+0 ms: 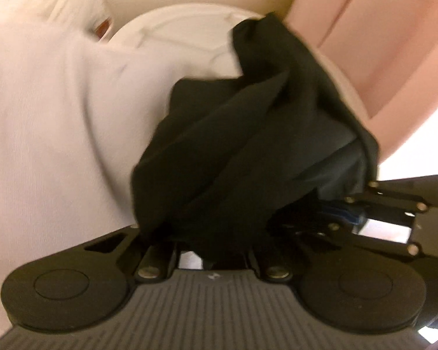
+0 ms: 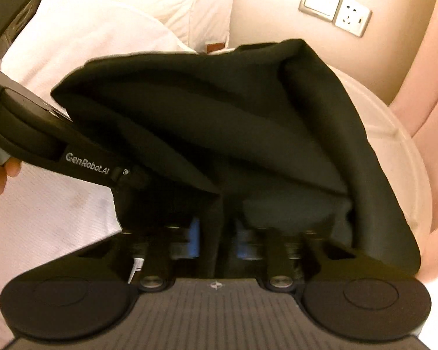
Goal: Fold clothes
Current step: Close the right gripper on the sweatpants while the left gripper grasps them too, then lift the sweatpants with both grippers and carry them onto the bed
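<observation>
I have the left gripper point(image 1: 219, 245) clamped on the black garment point(image 1: 248, 134), which bunches up just ahead of it over the white bedding point(image 1: 43, 116); my right gripper point(image 2: 219, 233) pinches the same cloth, draped over its fingers

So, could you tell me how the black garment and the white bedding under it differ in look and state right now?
The black garment is dark, bunched into deep folds and draped over both grippers; the white bedding is pale and lies spread out beneath it. The garment is pinched by the left gripper and the right gripper, while the bedding is not gripped by either. Both are soft cloth.
</observation>
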`<action>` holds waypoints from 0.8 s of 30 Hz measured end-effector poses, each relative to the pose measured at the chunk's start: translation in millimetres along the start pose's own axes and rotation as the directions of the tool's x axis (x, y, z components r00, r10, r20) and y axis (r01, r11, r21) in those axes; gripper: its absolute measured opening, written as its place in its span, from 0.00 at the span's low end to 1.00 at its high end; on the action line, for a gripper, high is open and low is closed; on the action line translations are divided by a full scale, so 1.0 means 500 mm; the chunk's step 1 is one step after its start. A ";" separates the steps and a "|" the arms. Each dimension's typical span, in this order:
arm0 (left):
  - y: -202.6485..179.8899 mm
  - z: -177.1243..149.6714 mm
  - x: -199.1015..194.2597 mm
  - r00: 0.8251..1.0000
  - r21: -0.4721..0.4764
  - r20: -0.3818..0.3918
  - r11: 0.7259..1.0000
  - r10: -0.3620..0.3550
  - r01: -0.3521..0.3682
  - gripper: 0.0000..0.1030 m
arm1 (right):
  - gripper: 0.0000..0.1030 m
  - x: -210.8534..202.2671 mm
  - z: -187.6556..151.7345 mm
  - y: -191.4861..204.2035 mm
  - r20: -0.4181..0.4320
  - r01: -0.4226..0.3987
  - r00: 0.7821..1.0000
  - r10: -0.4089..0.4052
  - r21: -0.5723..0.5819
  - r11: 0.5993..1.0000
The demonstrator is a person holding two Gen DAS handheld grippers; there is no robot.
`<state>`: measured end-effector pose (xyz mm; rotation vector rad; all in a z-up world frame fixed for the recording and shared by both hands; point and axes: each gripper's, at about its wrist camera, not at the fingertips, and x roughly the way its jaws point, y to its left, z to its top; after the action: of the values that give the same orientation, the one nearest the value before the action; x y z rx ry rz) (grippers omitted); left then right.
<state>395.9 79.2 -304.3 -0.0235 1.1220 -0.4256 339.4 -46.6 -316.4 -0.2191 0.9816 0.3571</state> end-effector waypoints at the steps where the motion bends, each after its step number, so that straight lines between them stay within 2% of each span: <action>1: -0.008 0.007 -0.013 1.000 0.010 0.003 1.000 -0.009 0.009 0.01 | 0.04 -0.008 0.010 -0.013 -0.009 -0.023 1.000 0.024 0.035 0.999; 3: -0.017 0.023 -0.049 0.999 0.011 0.024 0.999 -0.042 0.042 0.01 | 0.02 -0.029 0.029 -0.045 -0.015 -0.067 0.997 0.070 0.129 0.989; 5: -0.025 0.040 -0.090 0.996 0.004 0.060 0.997 -0.071 0.071 0.01 | 0.03 -0.056 0.045 -0.091 -0.006 -0.128 0.991 0.135 0.286 0.950; 6: -0.029 0.048 -0.112 0.993 -0.001 0.084 0.997 -0.083 0.083 0.01 | 0.03 -0.075 0.050 -0.119 0.018 -0.166 0.985 0.172 0.374 0.913; 9: -0.044 0.090 -0.182 0.978 -0.021 0.176 0.993 -0.113 0.118 0.00 | 0.03 -0.147 0.063 -0.203 0.138 -0.266 0.963 0.229 0.590 0.762; 11: -0.053 0.120 -0.224 0.962 -0.034 0.238 0.989 -0.134 0.146 0.00 | 0.03 -0.201 0.073 -0.255 0.246 -0.345 0.939 0.241 0.672 0.656; 13: -0.066 0.146 -0.270 0.936 -0.036 0.311 0.982 -0.163 0.183 0.00 | 0.03 -0.252 0.086 -0.293 0.341 -0.413 0.910 0.235 0.701 0.582; 16: -0.076 0.175 -0.347 0.894 -0.025 0.404 0.975 -0.193 0.222 0.00 | 0.03 -0.326 0.115 -0.318 0.477 -0.523 0.847 0.234 0.674 0.521; 19: -0.068 0.214 -0.441 0.839 -0.023 0.505 0.968 -0.203 0.248 0.00 | 0.04 -0.400 0.161 -0.308 0.589 -0.617 0.772 0.240 0.603 0.505; 21: -0.057 0.195 -0.533 0.789 -0.036 0.585 0.966 -0.188 0.257 0.00 | 0.04 -0.458 0.196 -0.283 0.660 -0.681 0.704 0.261 0.525 0.511; 24: -0.035 0.147 -0.669 0.702 -0.062 0.698 0.965 -0.140 0.255 0.00 | 0.04 -0.548 0.246 -0.233 0.735 -0.752 0.601 0.315 0.386 0.534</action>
<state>333.4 163.6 22.2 -0.4193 0.3966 -0.4664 341.4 -165.6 -17.4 0.9024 0.4547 0.6036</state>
